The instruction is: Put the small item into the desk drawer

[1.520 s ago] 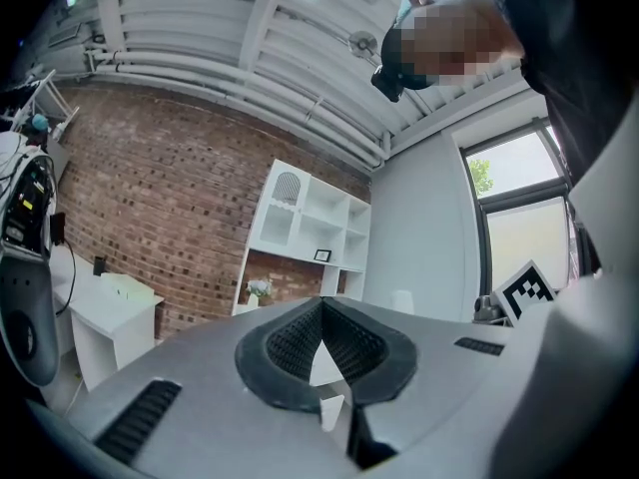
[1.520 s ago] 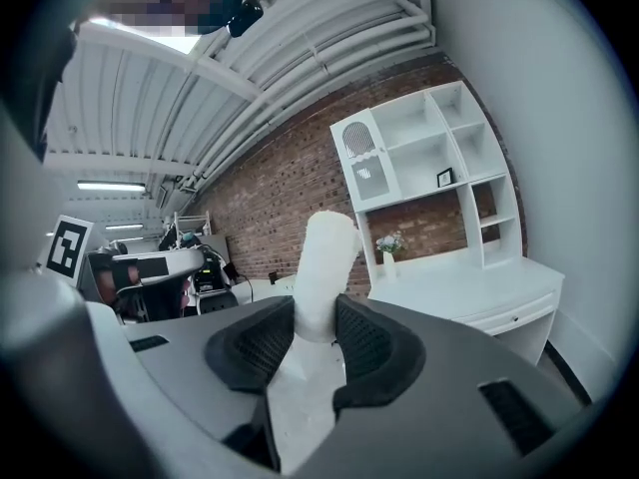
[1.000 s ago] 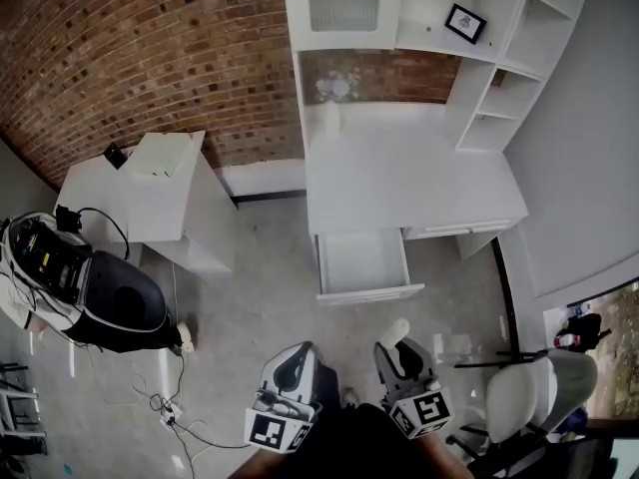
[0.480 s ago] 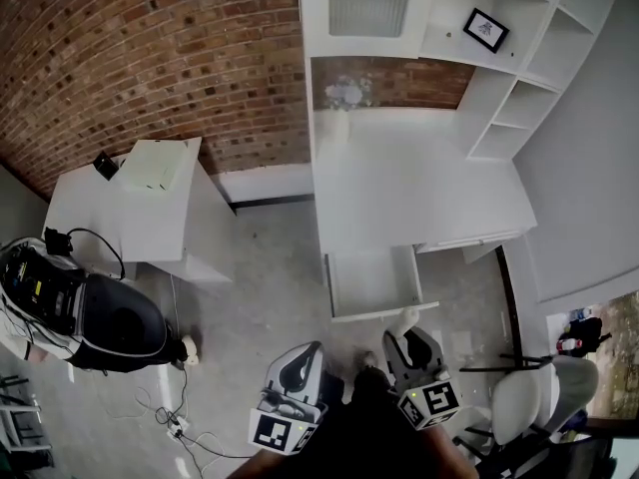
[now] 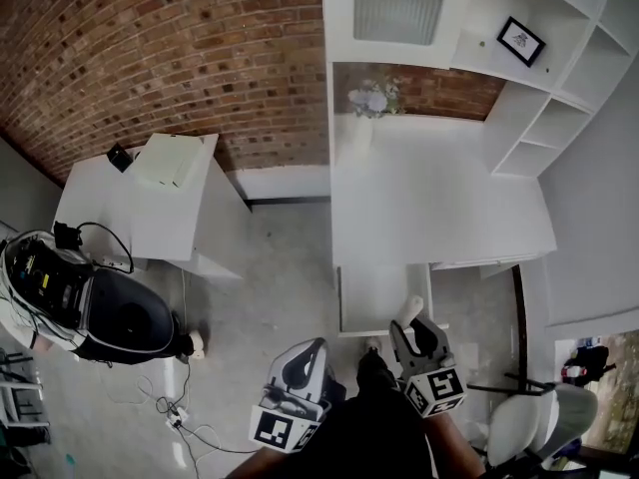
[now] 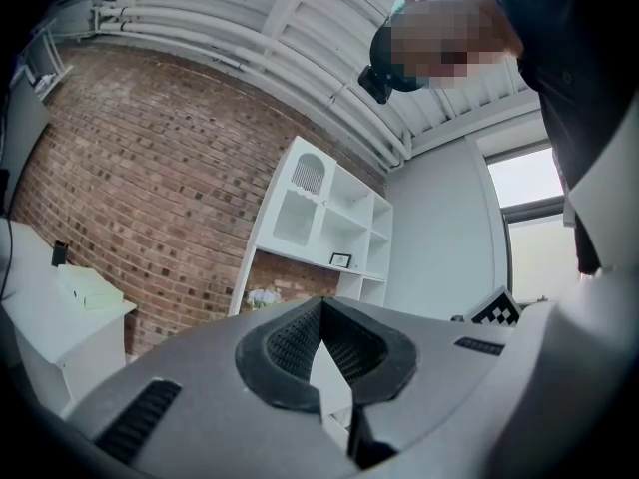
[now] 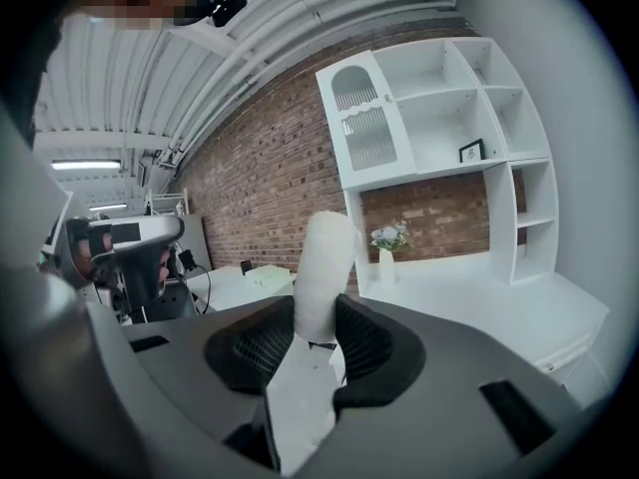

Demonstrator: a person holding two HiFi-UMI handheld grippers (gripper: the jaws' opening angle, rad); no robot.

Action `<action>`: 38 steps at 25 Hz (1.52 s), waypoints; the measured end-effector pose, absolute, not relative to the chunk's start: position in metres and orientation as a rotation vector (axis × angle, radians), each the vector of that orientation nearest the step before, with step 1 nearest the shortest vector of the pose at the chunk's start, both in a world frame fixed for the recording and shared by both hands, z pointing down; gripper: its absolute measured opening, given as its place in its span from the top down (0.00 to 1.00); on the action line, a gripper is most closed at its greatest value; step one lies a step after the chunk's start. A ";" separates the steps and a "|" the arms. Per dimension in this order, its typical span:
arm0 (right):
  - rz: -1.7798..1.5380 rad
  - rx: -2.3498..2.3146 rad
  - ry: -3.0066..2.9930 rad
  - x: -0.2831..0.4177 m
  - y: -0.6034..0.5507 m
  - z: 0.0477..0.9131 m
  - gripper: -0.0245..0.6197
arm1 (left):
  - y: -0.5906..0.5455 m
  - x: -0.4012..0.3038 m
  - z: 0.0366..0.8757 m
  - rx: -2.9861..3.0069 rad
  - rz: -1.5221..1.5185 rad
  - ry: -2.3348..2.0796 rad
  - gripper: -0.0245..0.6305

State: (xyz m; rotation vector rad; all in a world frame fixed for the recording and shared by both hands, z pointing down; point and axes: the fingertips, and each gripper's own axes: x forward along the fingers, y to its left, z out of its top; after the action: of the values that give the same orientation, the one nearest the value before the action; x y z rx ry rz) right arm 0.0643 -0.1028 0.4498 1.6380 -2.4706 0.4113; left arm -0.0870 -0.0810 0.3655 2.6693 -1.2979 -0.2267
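Note:
The small item (image 5: 410, 308) is a white rounded cylinder, and my right gripper (image 5: 413, 325) is shut on it; the item sticks up beyond the jaws. It hovers at the front edge of the open white desk drawer (image 5: 374, 295), which is pulled out below the white desk (image 5: 439, 198). In the right gripper view the item (image 7: 324, 262) stands upright between the dark pads of that gripper (image 7: 318, 312), with the desk (image 7: 479, 287) beyond. My left gripper (image 5: 308, 355) hangs over the floor to the left of the drawer. Its jaws (image 6: 321, 312) are shut with nothing in them.
A vase of flowers (image 5: 364, 118) stands at the desk's back, under white shelves (image 5: 479, 18) holding a framed picture (image 5: 521, 40). A second white table (image 5: 150, 208) stands left, with a black bag (image 5: 110, 317) and floor cables (image 5: 170, 407) nearby. A white chair (image 5: 529, 417) is lower right.
The view has closed in on the desk. The open drawer now lies right in front of my right gripper, and the held item has reached its front edge. Both grippers keep their states.

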 end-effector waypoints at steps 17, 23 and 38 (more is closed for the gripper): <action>0.656 1.291 -2.240 0.108 -0.173 0.645 0.74 | -0.153 -0.031 0.401 2.594 -0.132 -1.323 0.93; 0.774 1.150 -2.114 0.121 -0.178 0.731 0.74 | -0.171 -0.020 0.422 2.555 -0.085 -1.327 0.93; 0.928 1.011 -1.904 0.148 -0.204 0.881 0.74 | -0.219 0.005 0.469 2.477 -0.044 -1.361 0.93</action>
State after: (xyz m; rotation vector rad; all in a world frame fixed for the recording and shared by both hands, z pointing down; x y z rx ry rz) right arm 0.1478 -0.2040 0.8814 1.0114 -1.9044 0.9276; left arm 0.0052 -0.2189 0.4687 2.4768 -1.3612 -0.0438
